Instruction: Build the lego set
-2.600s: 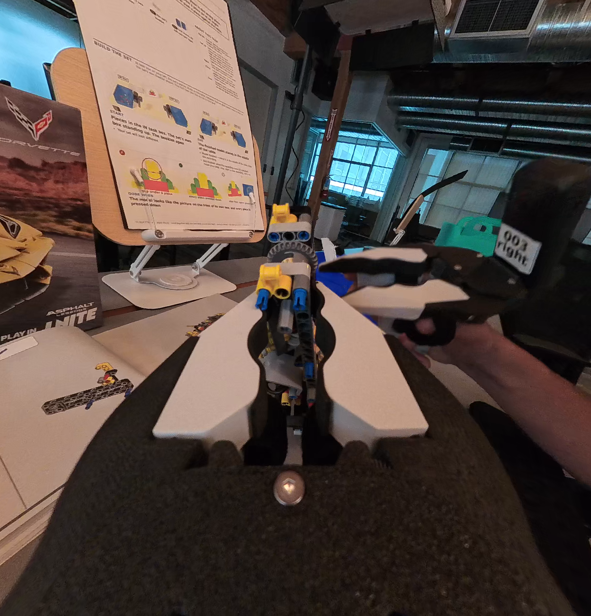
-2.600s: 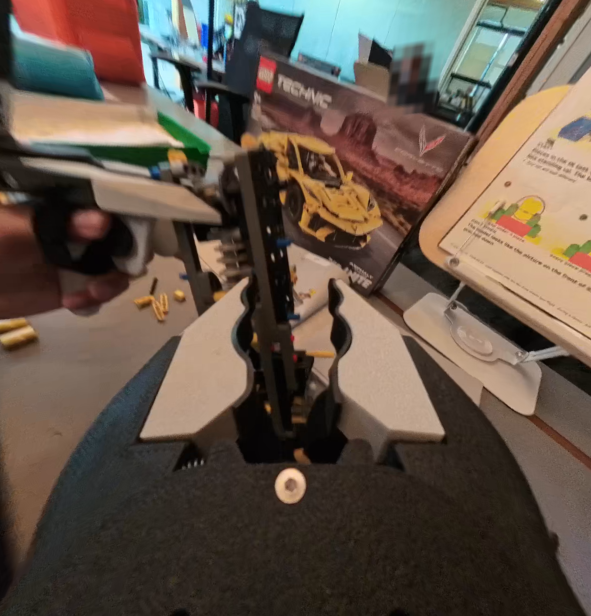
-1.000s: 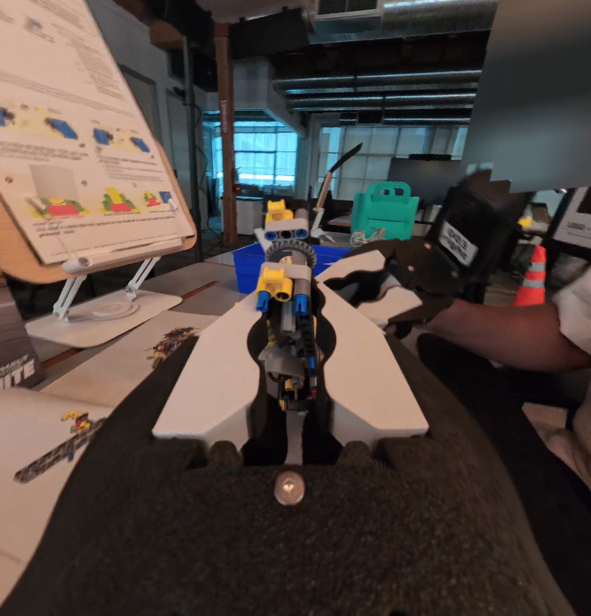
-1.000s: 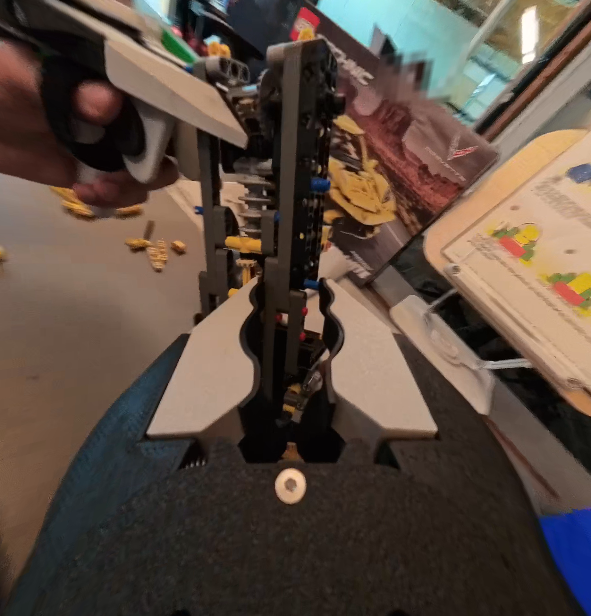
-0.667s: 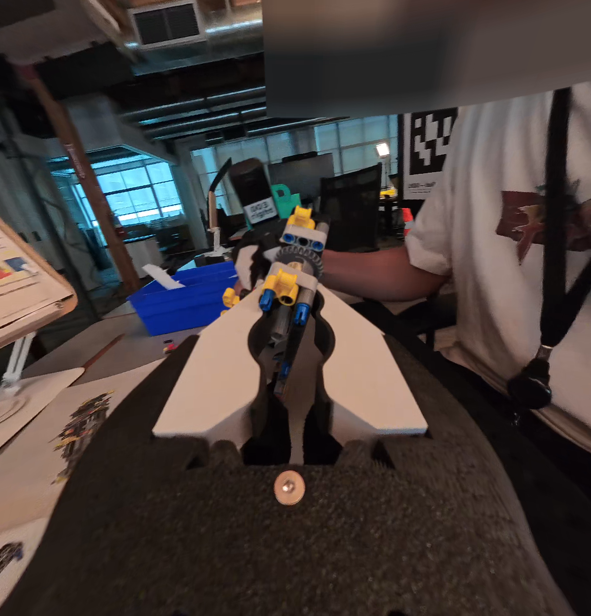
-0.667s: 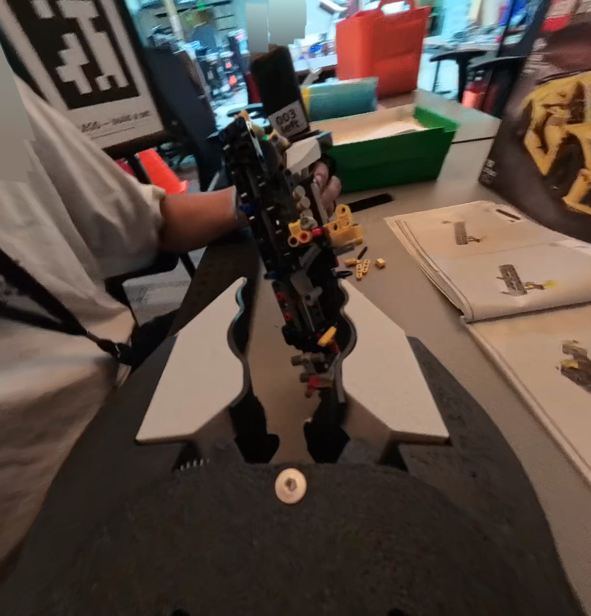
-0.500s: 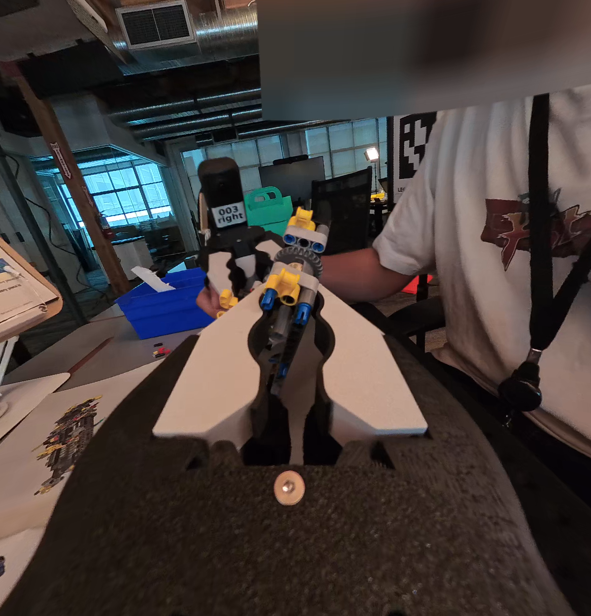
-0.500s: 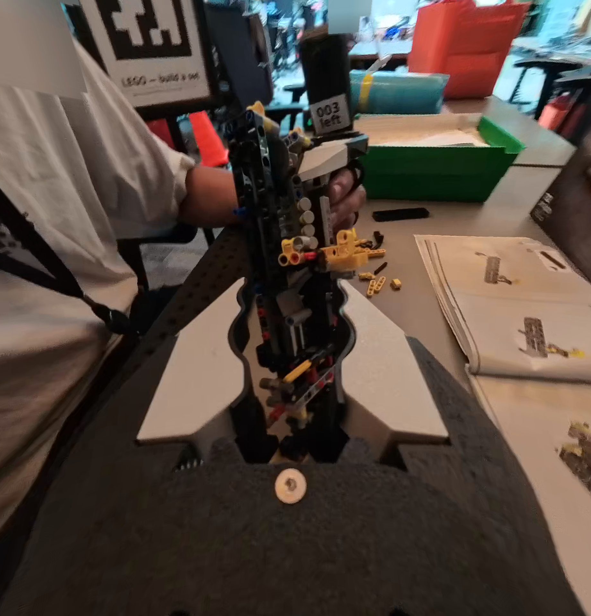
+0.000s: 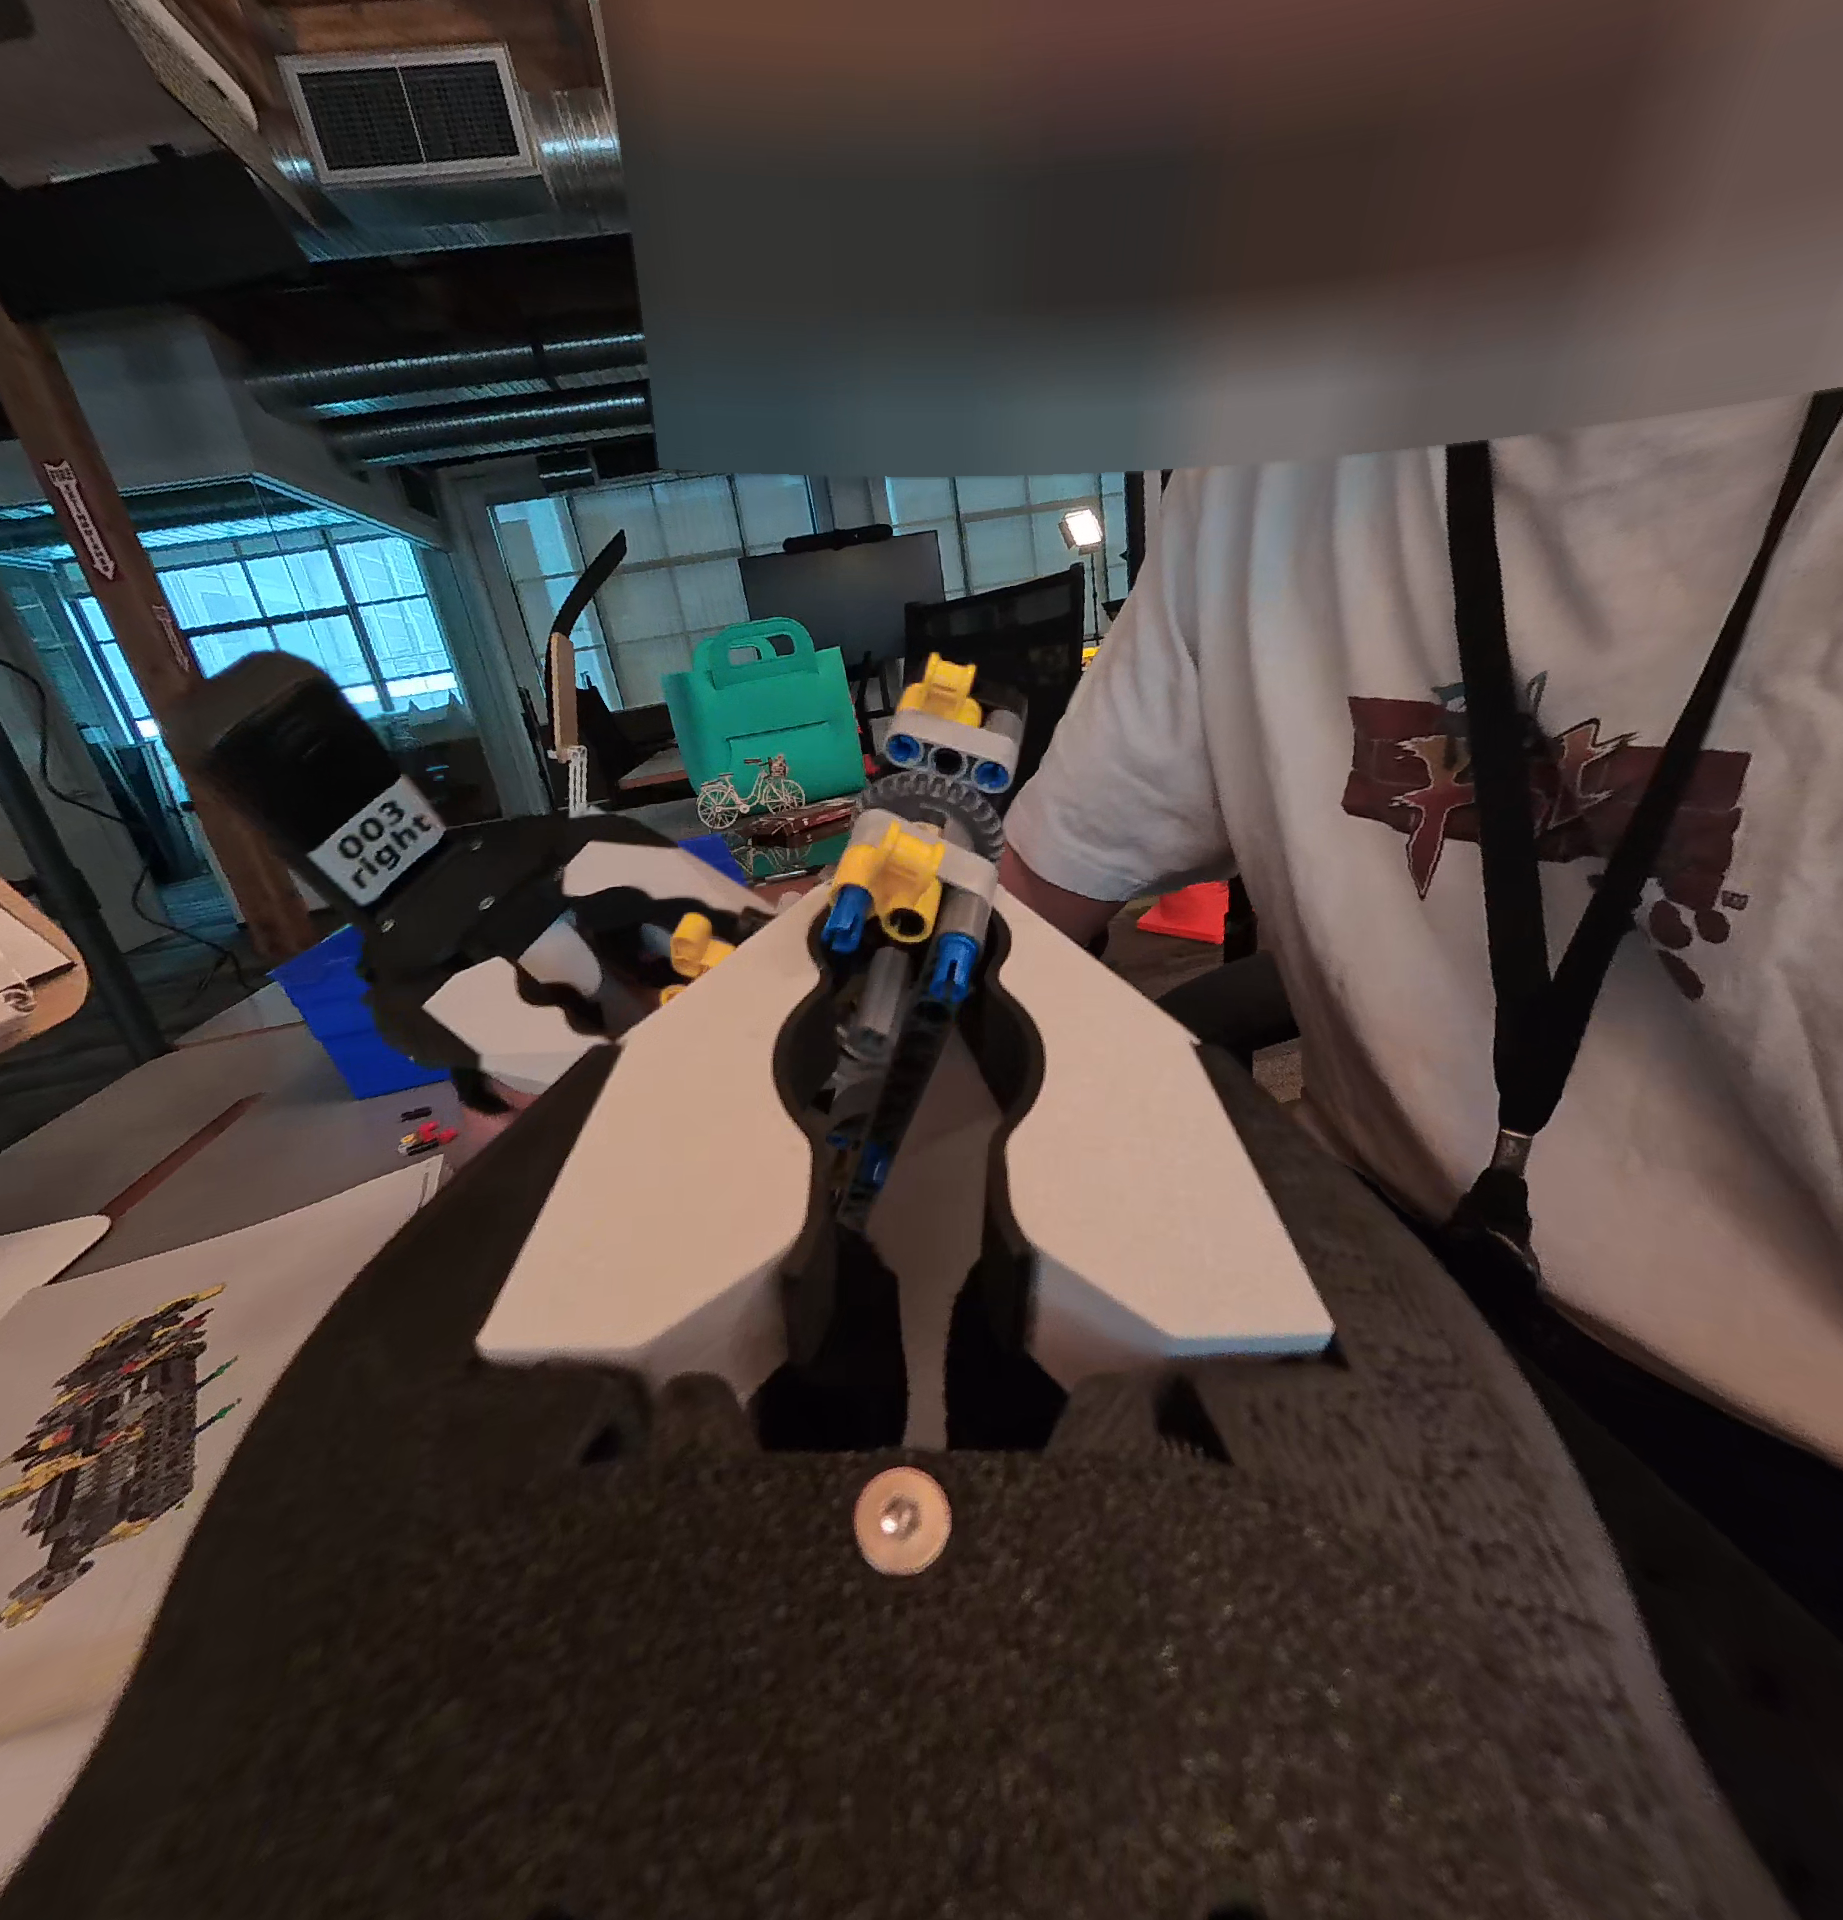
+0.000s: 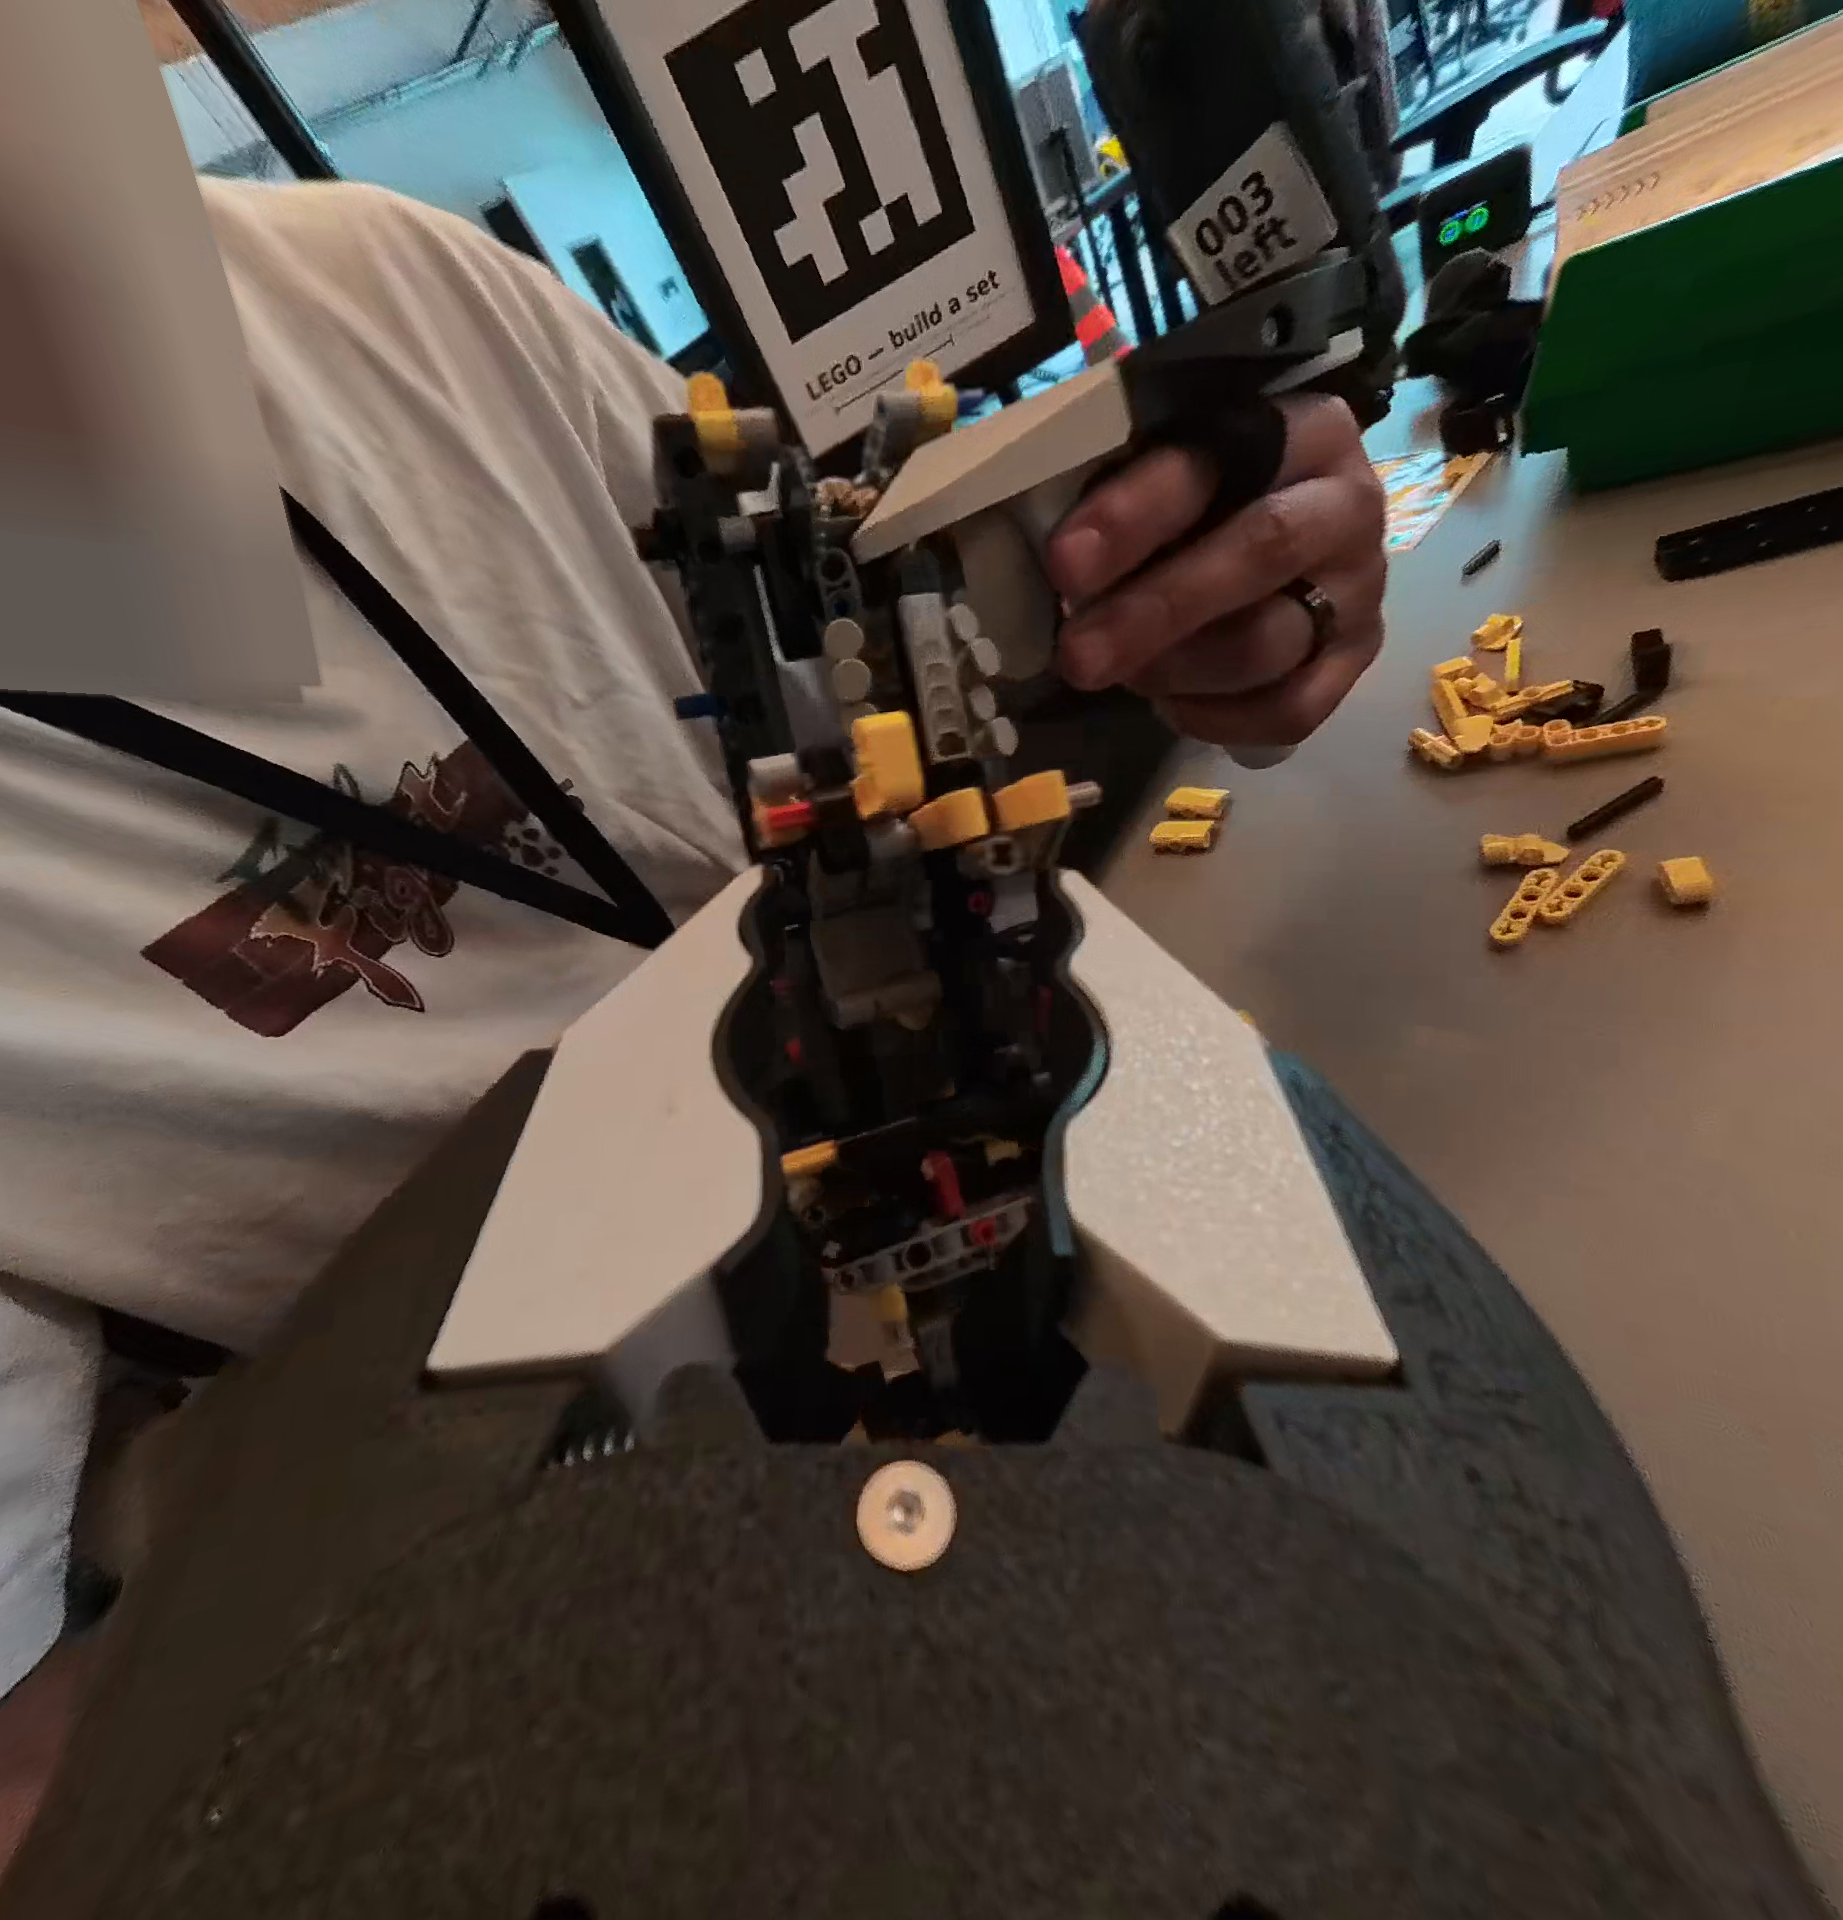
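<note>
Both my grippers clamp one lego assembly in mid-air, close to the person's white shirt (image 9: 1416, 831).

Left wrist view: my left gripper (image 9: 912, 966) is closed on the black, grey and yellow lego assembly (image 9: 901, 935); my right gripper (image 9: 584, 966) has swung from right to left of it, open air around.
Right wrist view: my right gripper (image 10: 912, 904) grips the assembly's (image 10: 875, 790) lower end, now upright beside the grey table (image 10: 1519, 1091) edge; loose yellow pieces (image 10: 1540, 717) lie well apart.

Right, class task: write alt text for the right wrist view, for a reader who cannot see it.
The right gripper and the left gripper both clamp a half-built Lego chassis upright in front of a person's white T-shirt. Loose yellow Lego pieces lie on the grey table.
</note>
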The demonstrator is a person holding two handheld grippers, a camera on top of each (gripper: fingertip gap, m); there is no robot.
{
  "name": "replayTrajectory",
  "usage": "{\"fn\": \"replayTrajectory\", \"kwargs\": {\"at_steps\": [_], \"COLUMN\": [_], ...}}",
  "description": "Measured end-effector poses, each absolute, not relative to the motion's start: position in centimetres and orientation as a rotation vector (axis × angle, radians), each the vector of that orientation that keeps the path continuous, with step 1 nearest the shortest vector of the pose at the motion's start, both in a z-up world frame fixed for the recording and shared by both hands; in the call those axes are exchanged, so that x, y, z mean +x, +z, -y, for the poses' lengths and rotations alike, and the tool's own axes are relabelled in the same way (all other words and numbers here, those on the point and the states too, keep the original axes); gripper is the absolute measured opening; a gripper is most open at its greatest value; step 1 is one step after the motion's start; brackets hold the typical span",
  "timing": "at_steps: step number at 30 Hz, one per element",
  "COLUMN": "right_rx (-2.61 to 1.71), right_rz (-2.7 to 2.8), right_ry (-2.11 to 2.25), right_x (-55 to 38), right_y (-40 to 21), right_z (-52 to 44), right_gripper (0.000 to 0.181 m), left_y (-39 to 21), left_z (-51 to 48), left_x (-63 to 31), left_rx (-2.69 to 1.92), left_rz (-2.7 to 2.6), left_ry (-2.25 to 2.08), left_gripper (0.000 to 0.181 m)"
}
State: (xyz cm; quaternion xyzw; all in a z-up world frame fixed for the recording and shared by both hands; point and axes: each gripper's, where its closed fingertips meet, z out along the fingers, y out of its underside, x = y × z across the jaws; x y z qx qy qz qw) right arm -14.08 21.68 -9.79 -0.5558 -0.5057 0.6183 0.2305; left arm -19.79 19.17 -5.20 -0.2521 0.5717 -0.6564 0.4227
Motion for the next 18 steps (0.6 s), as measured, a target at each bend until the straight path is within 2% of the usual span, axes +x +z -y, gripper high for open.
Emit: {"fn": "replayTrajectory", "kwargs": {"at_steps": [5, 18], "right_rx": [-1.437, -1.373], "right_rz": [1.333, 1.367], "right_ry": [1.796, 1.672], "right_x": [-13.8, -14.9], "right_y": [-8.4, -8.3], "right_z": [-21.9, -21.5], "right_gripper": [0.043, 0.035], "left_y": [-5.2, -5.4], "left_z": [-19.3, -19.8], "left_x": [-19.9, -20.5], "left_rx": [-0.635, -0.651], "left_rz": [-1.423, -1.388], "left_ry": [-1.650, -1.771], "left_gripper": [0.021, 0.022]}}
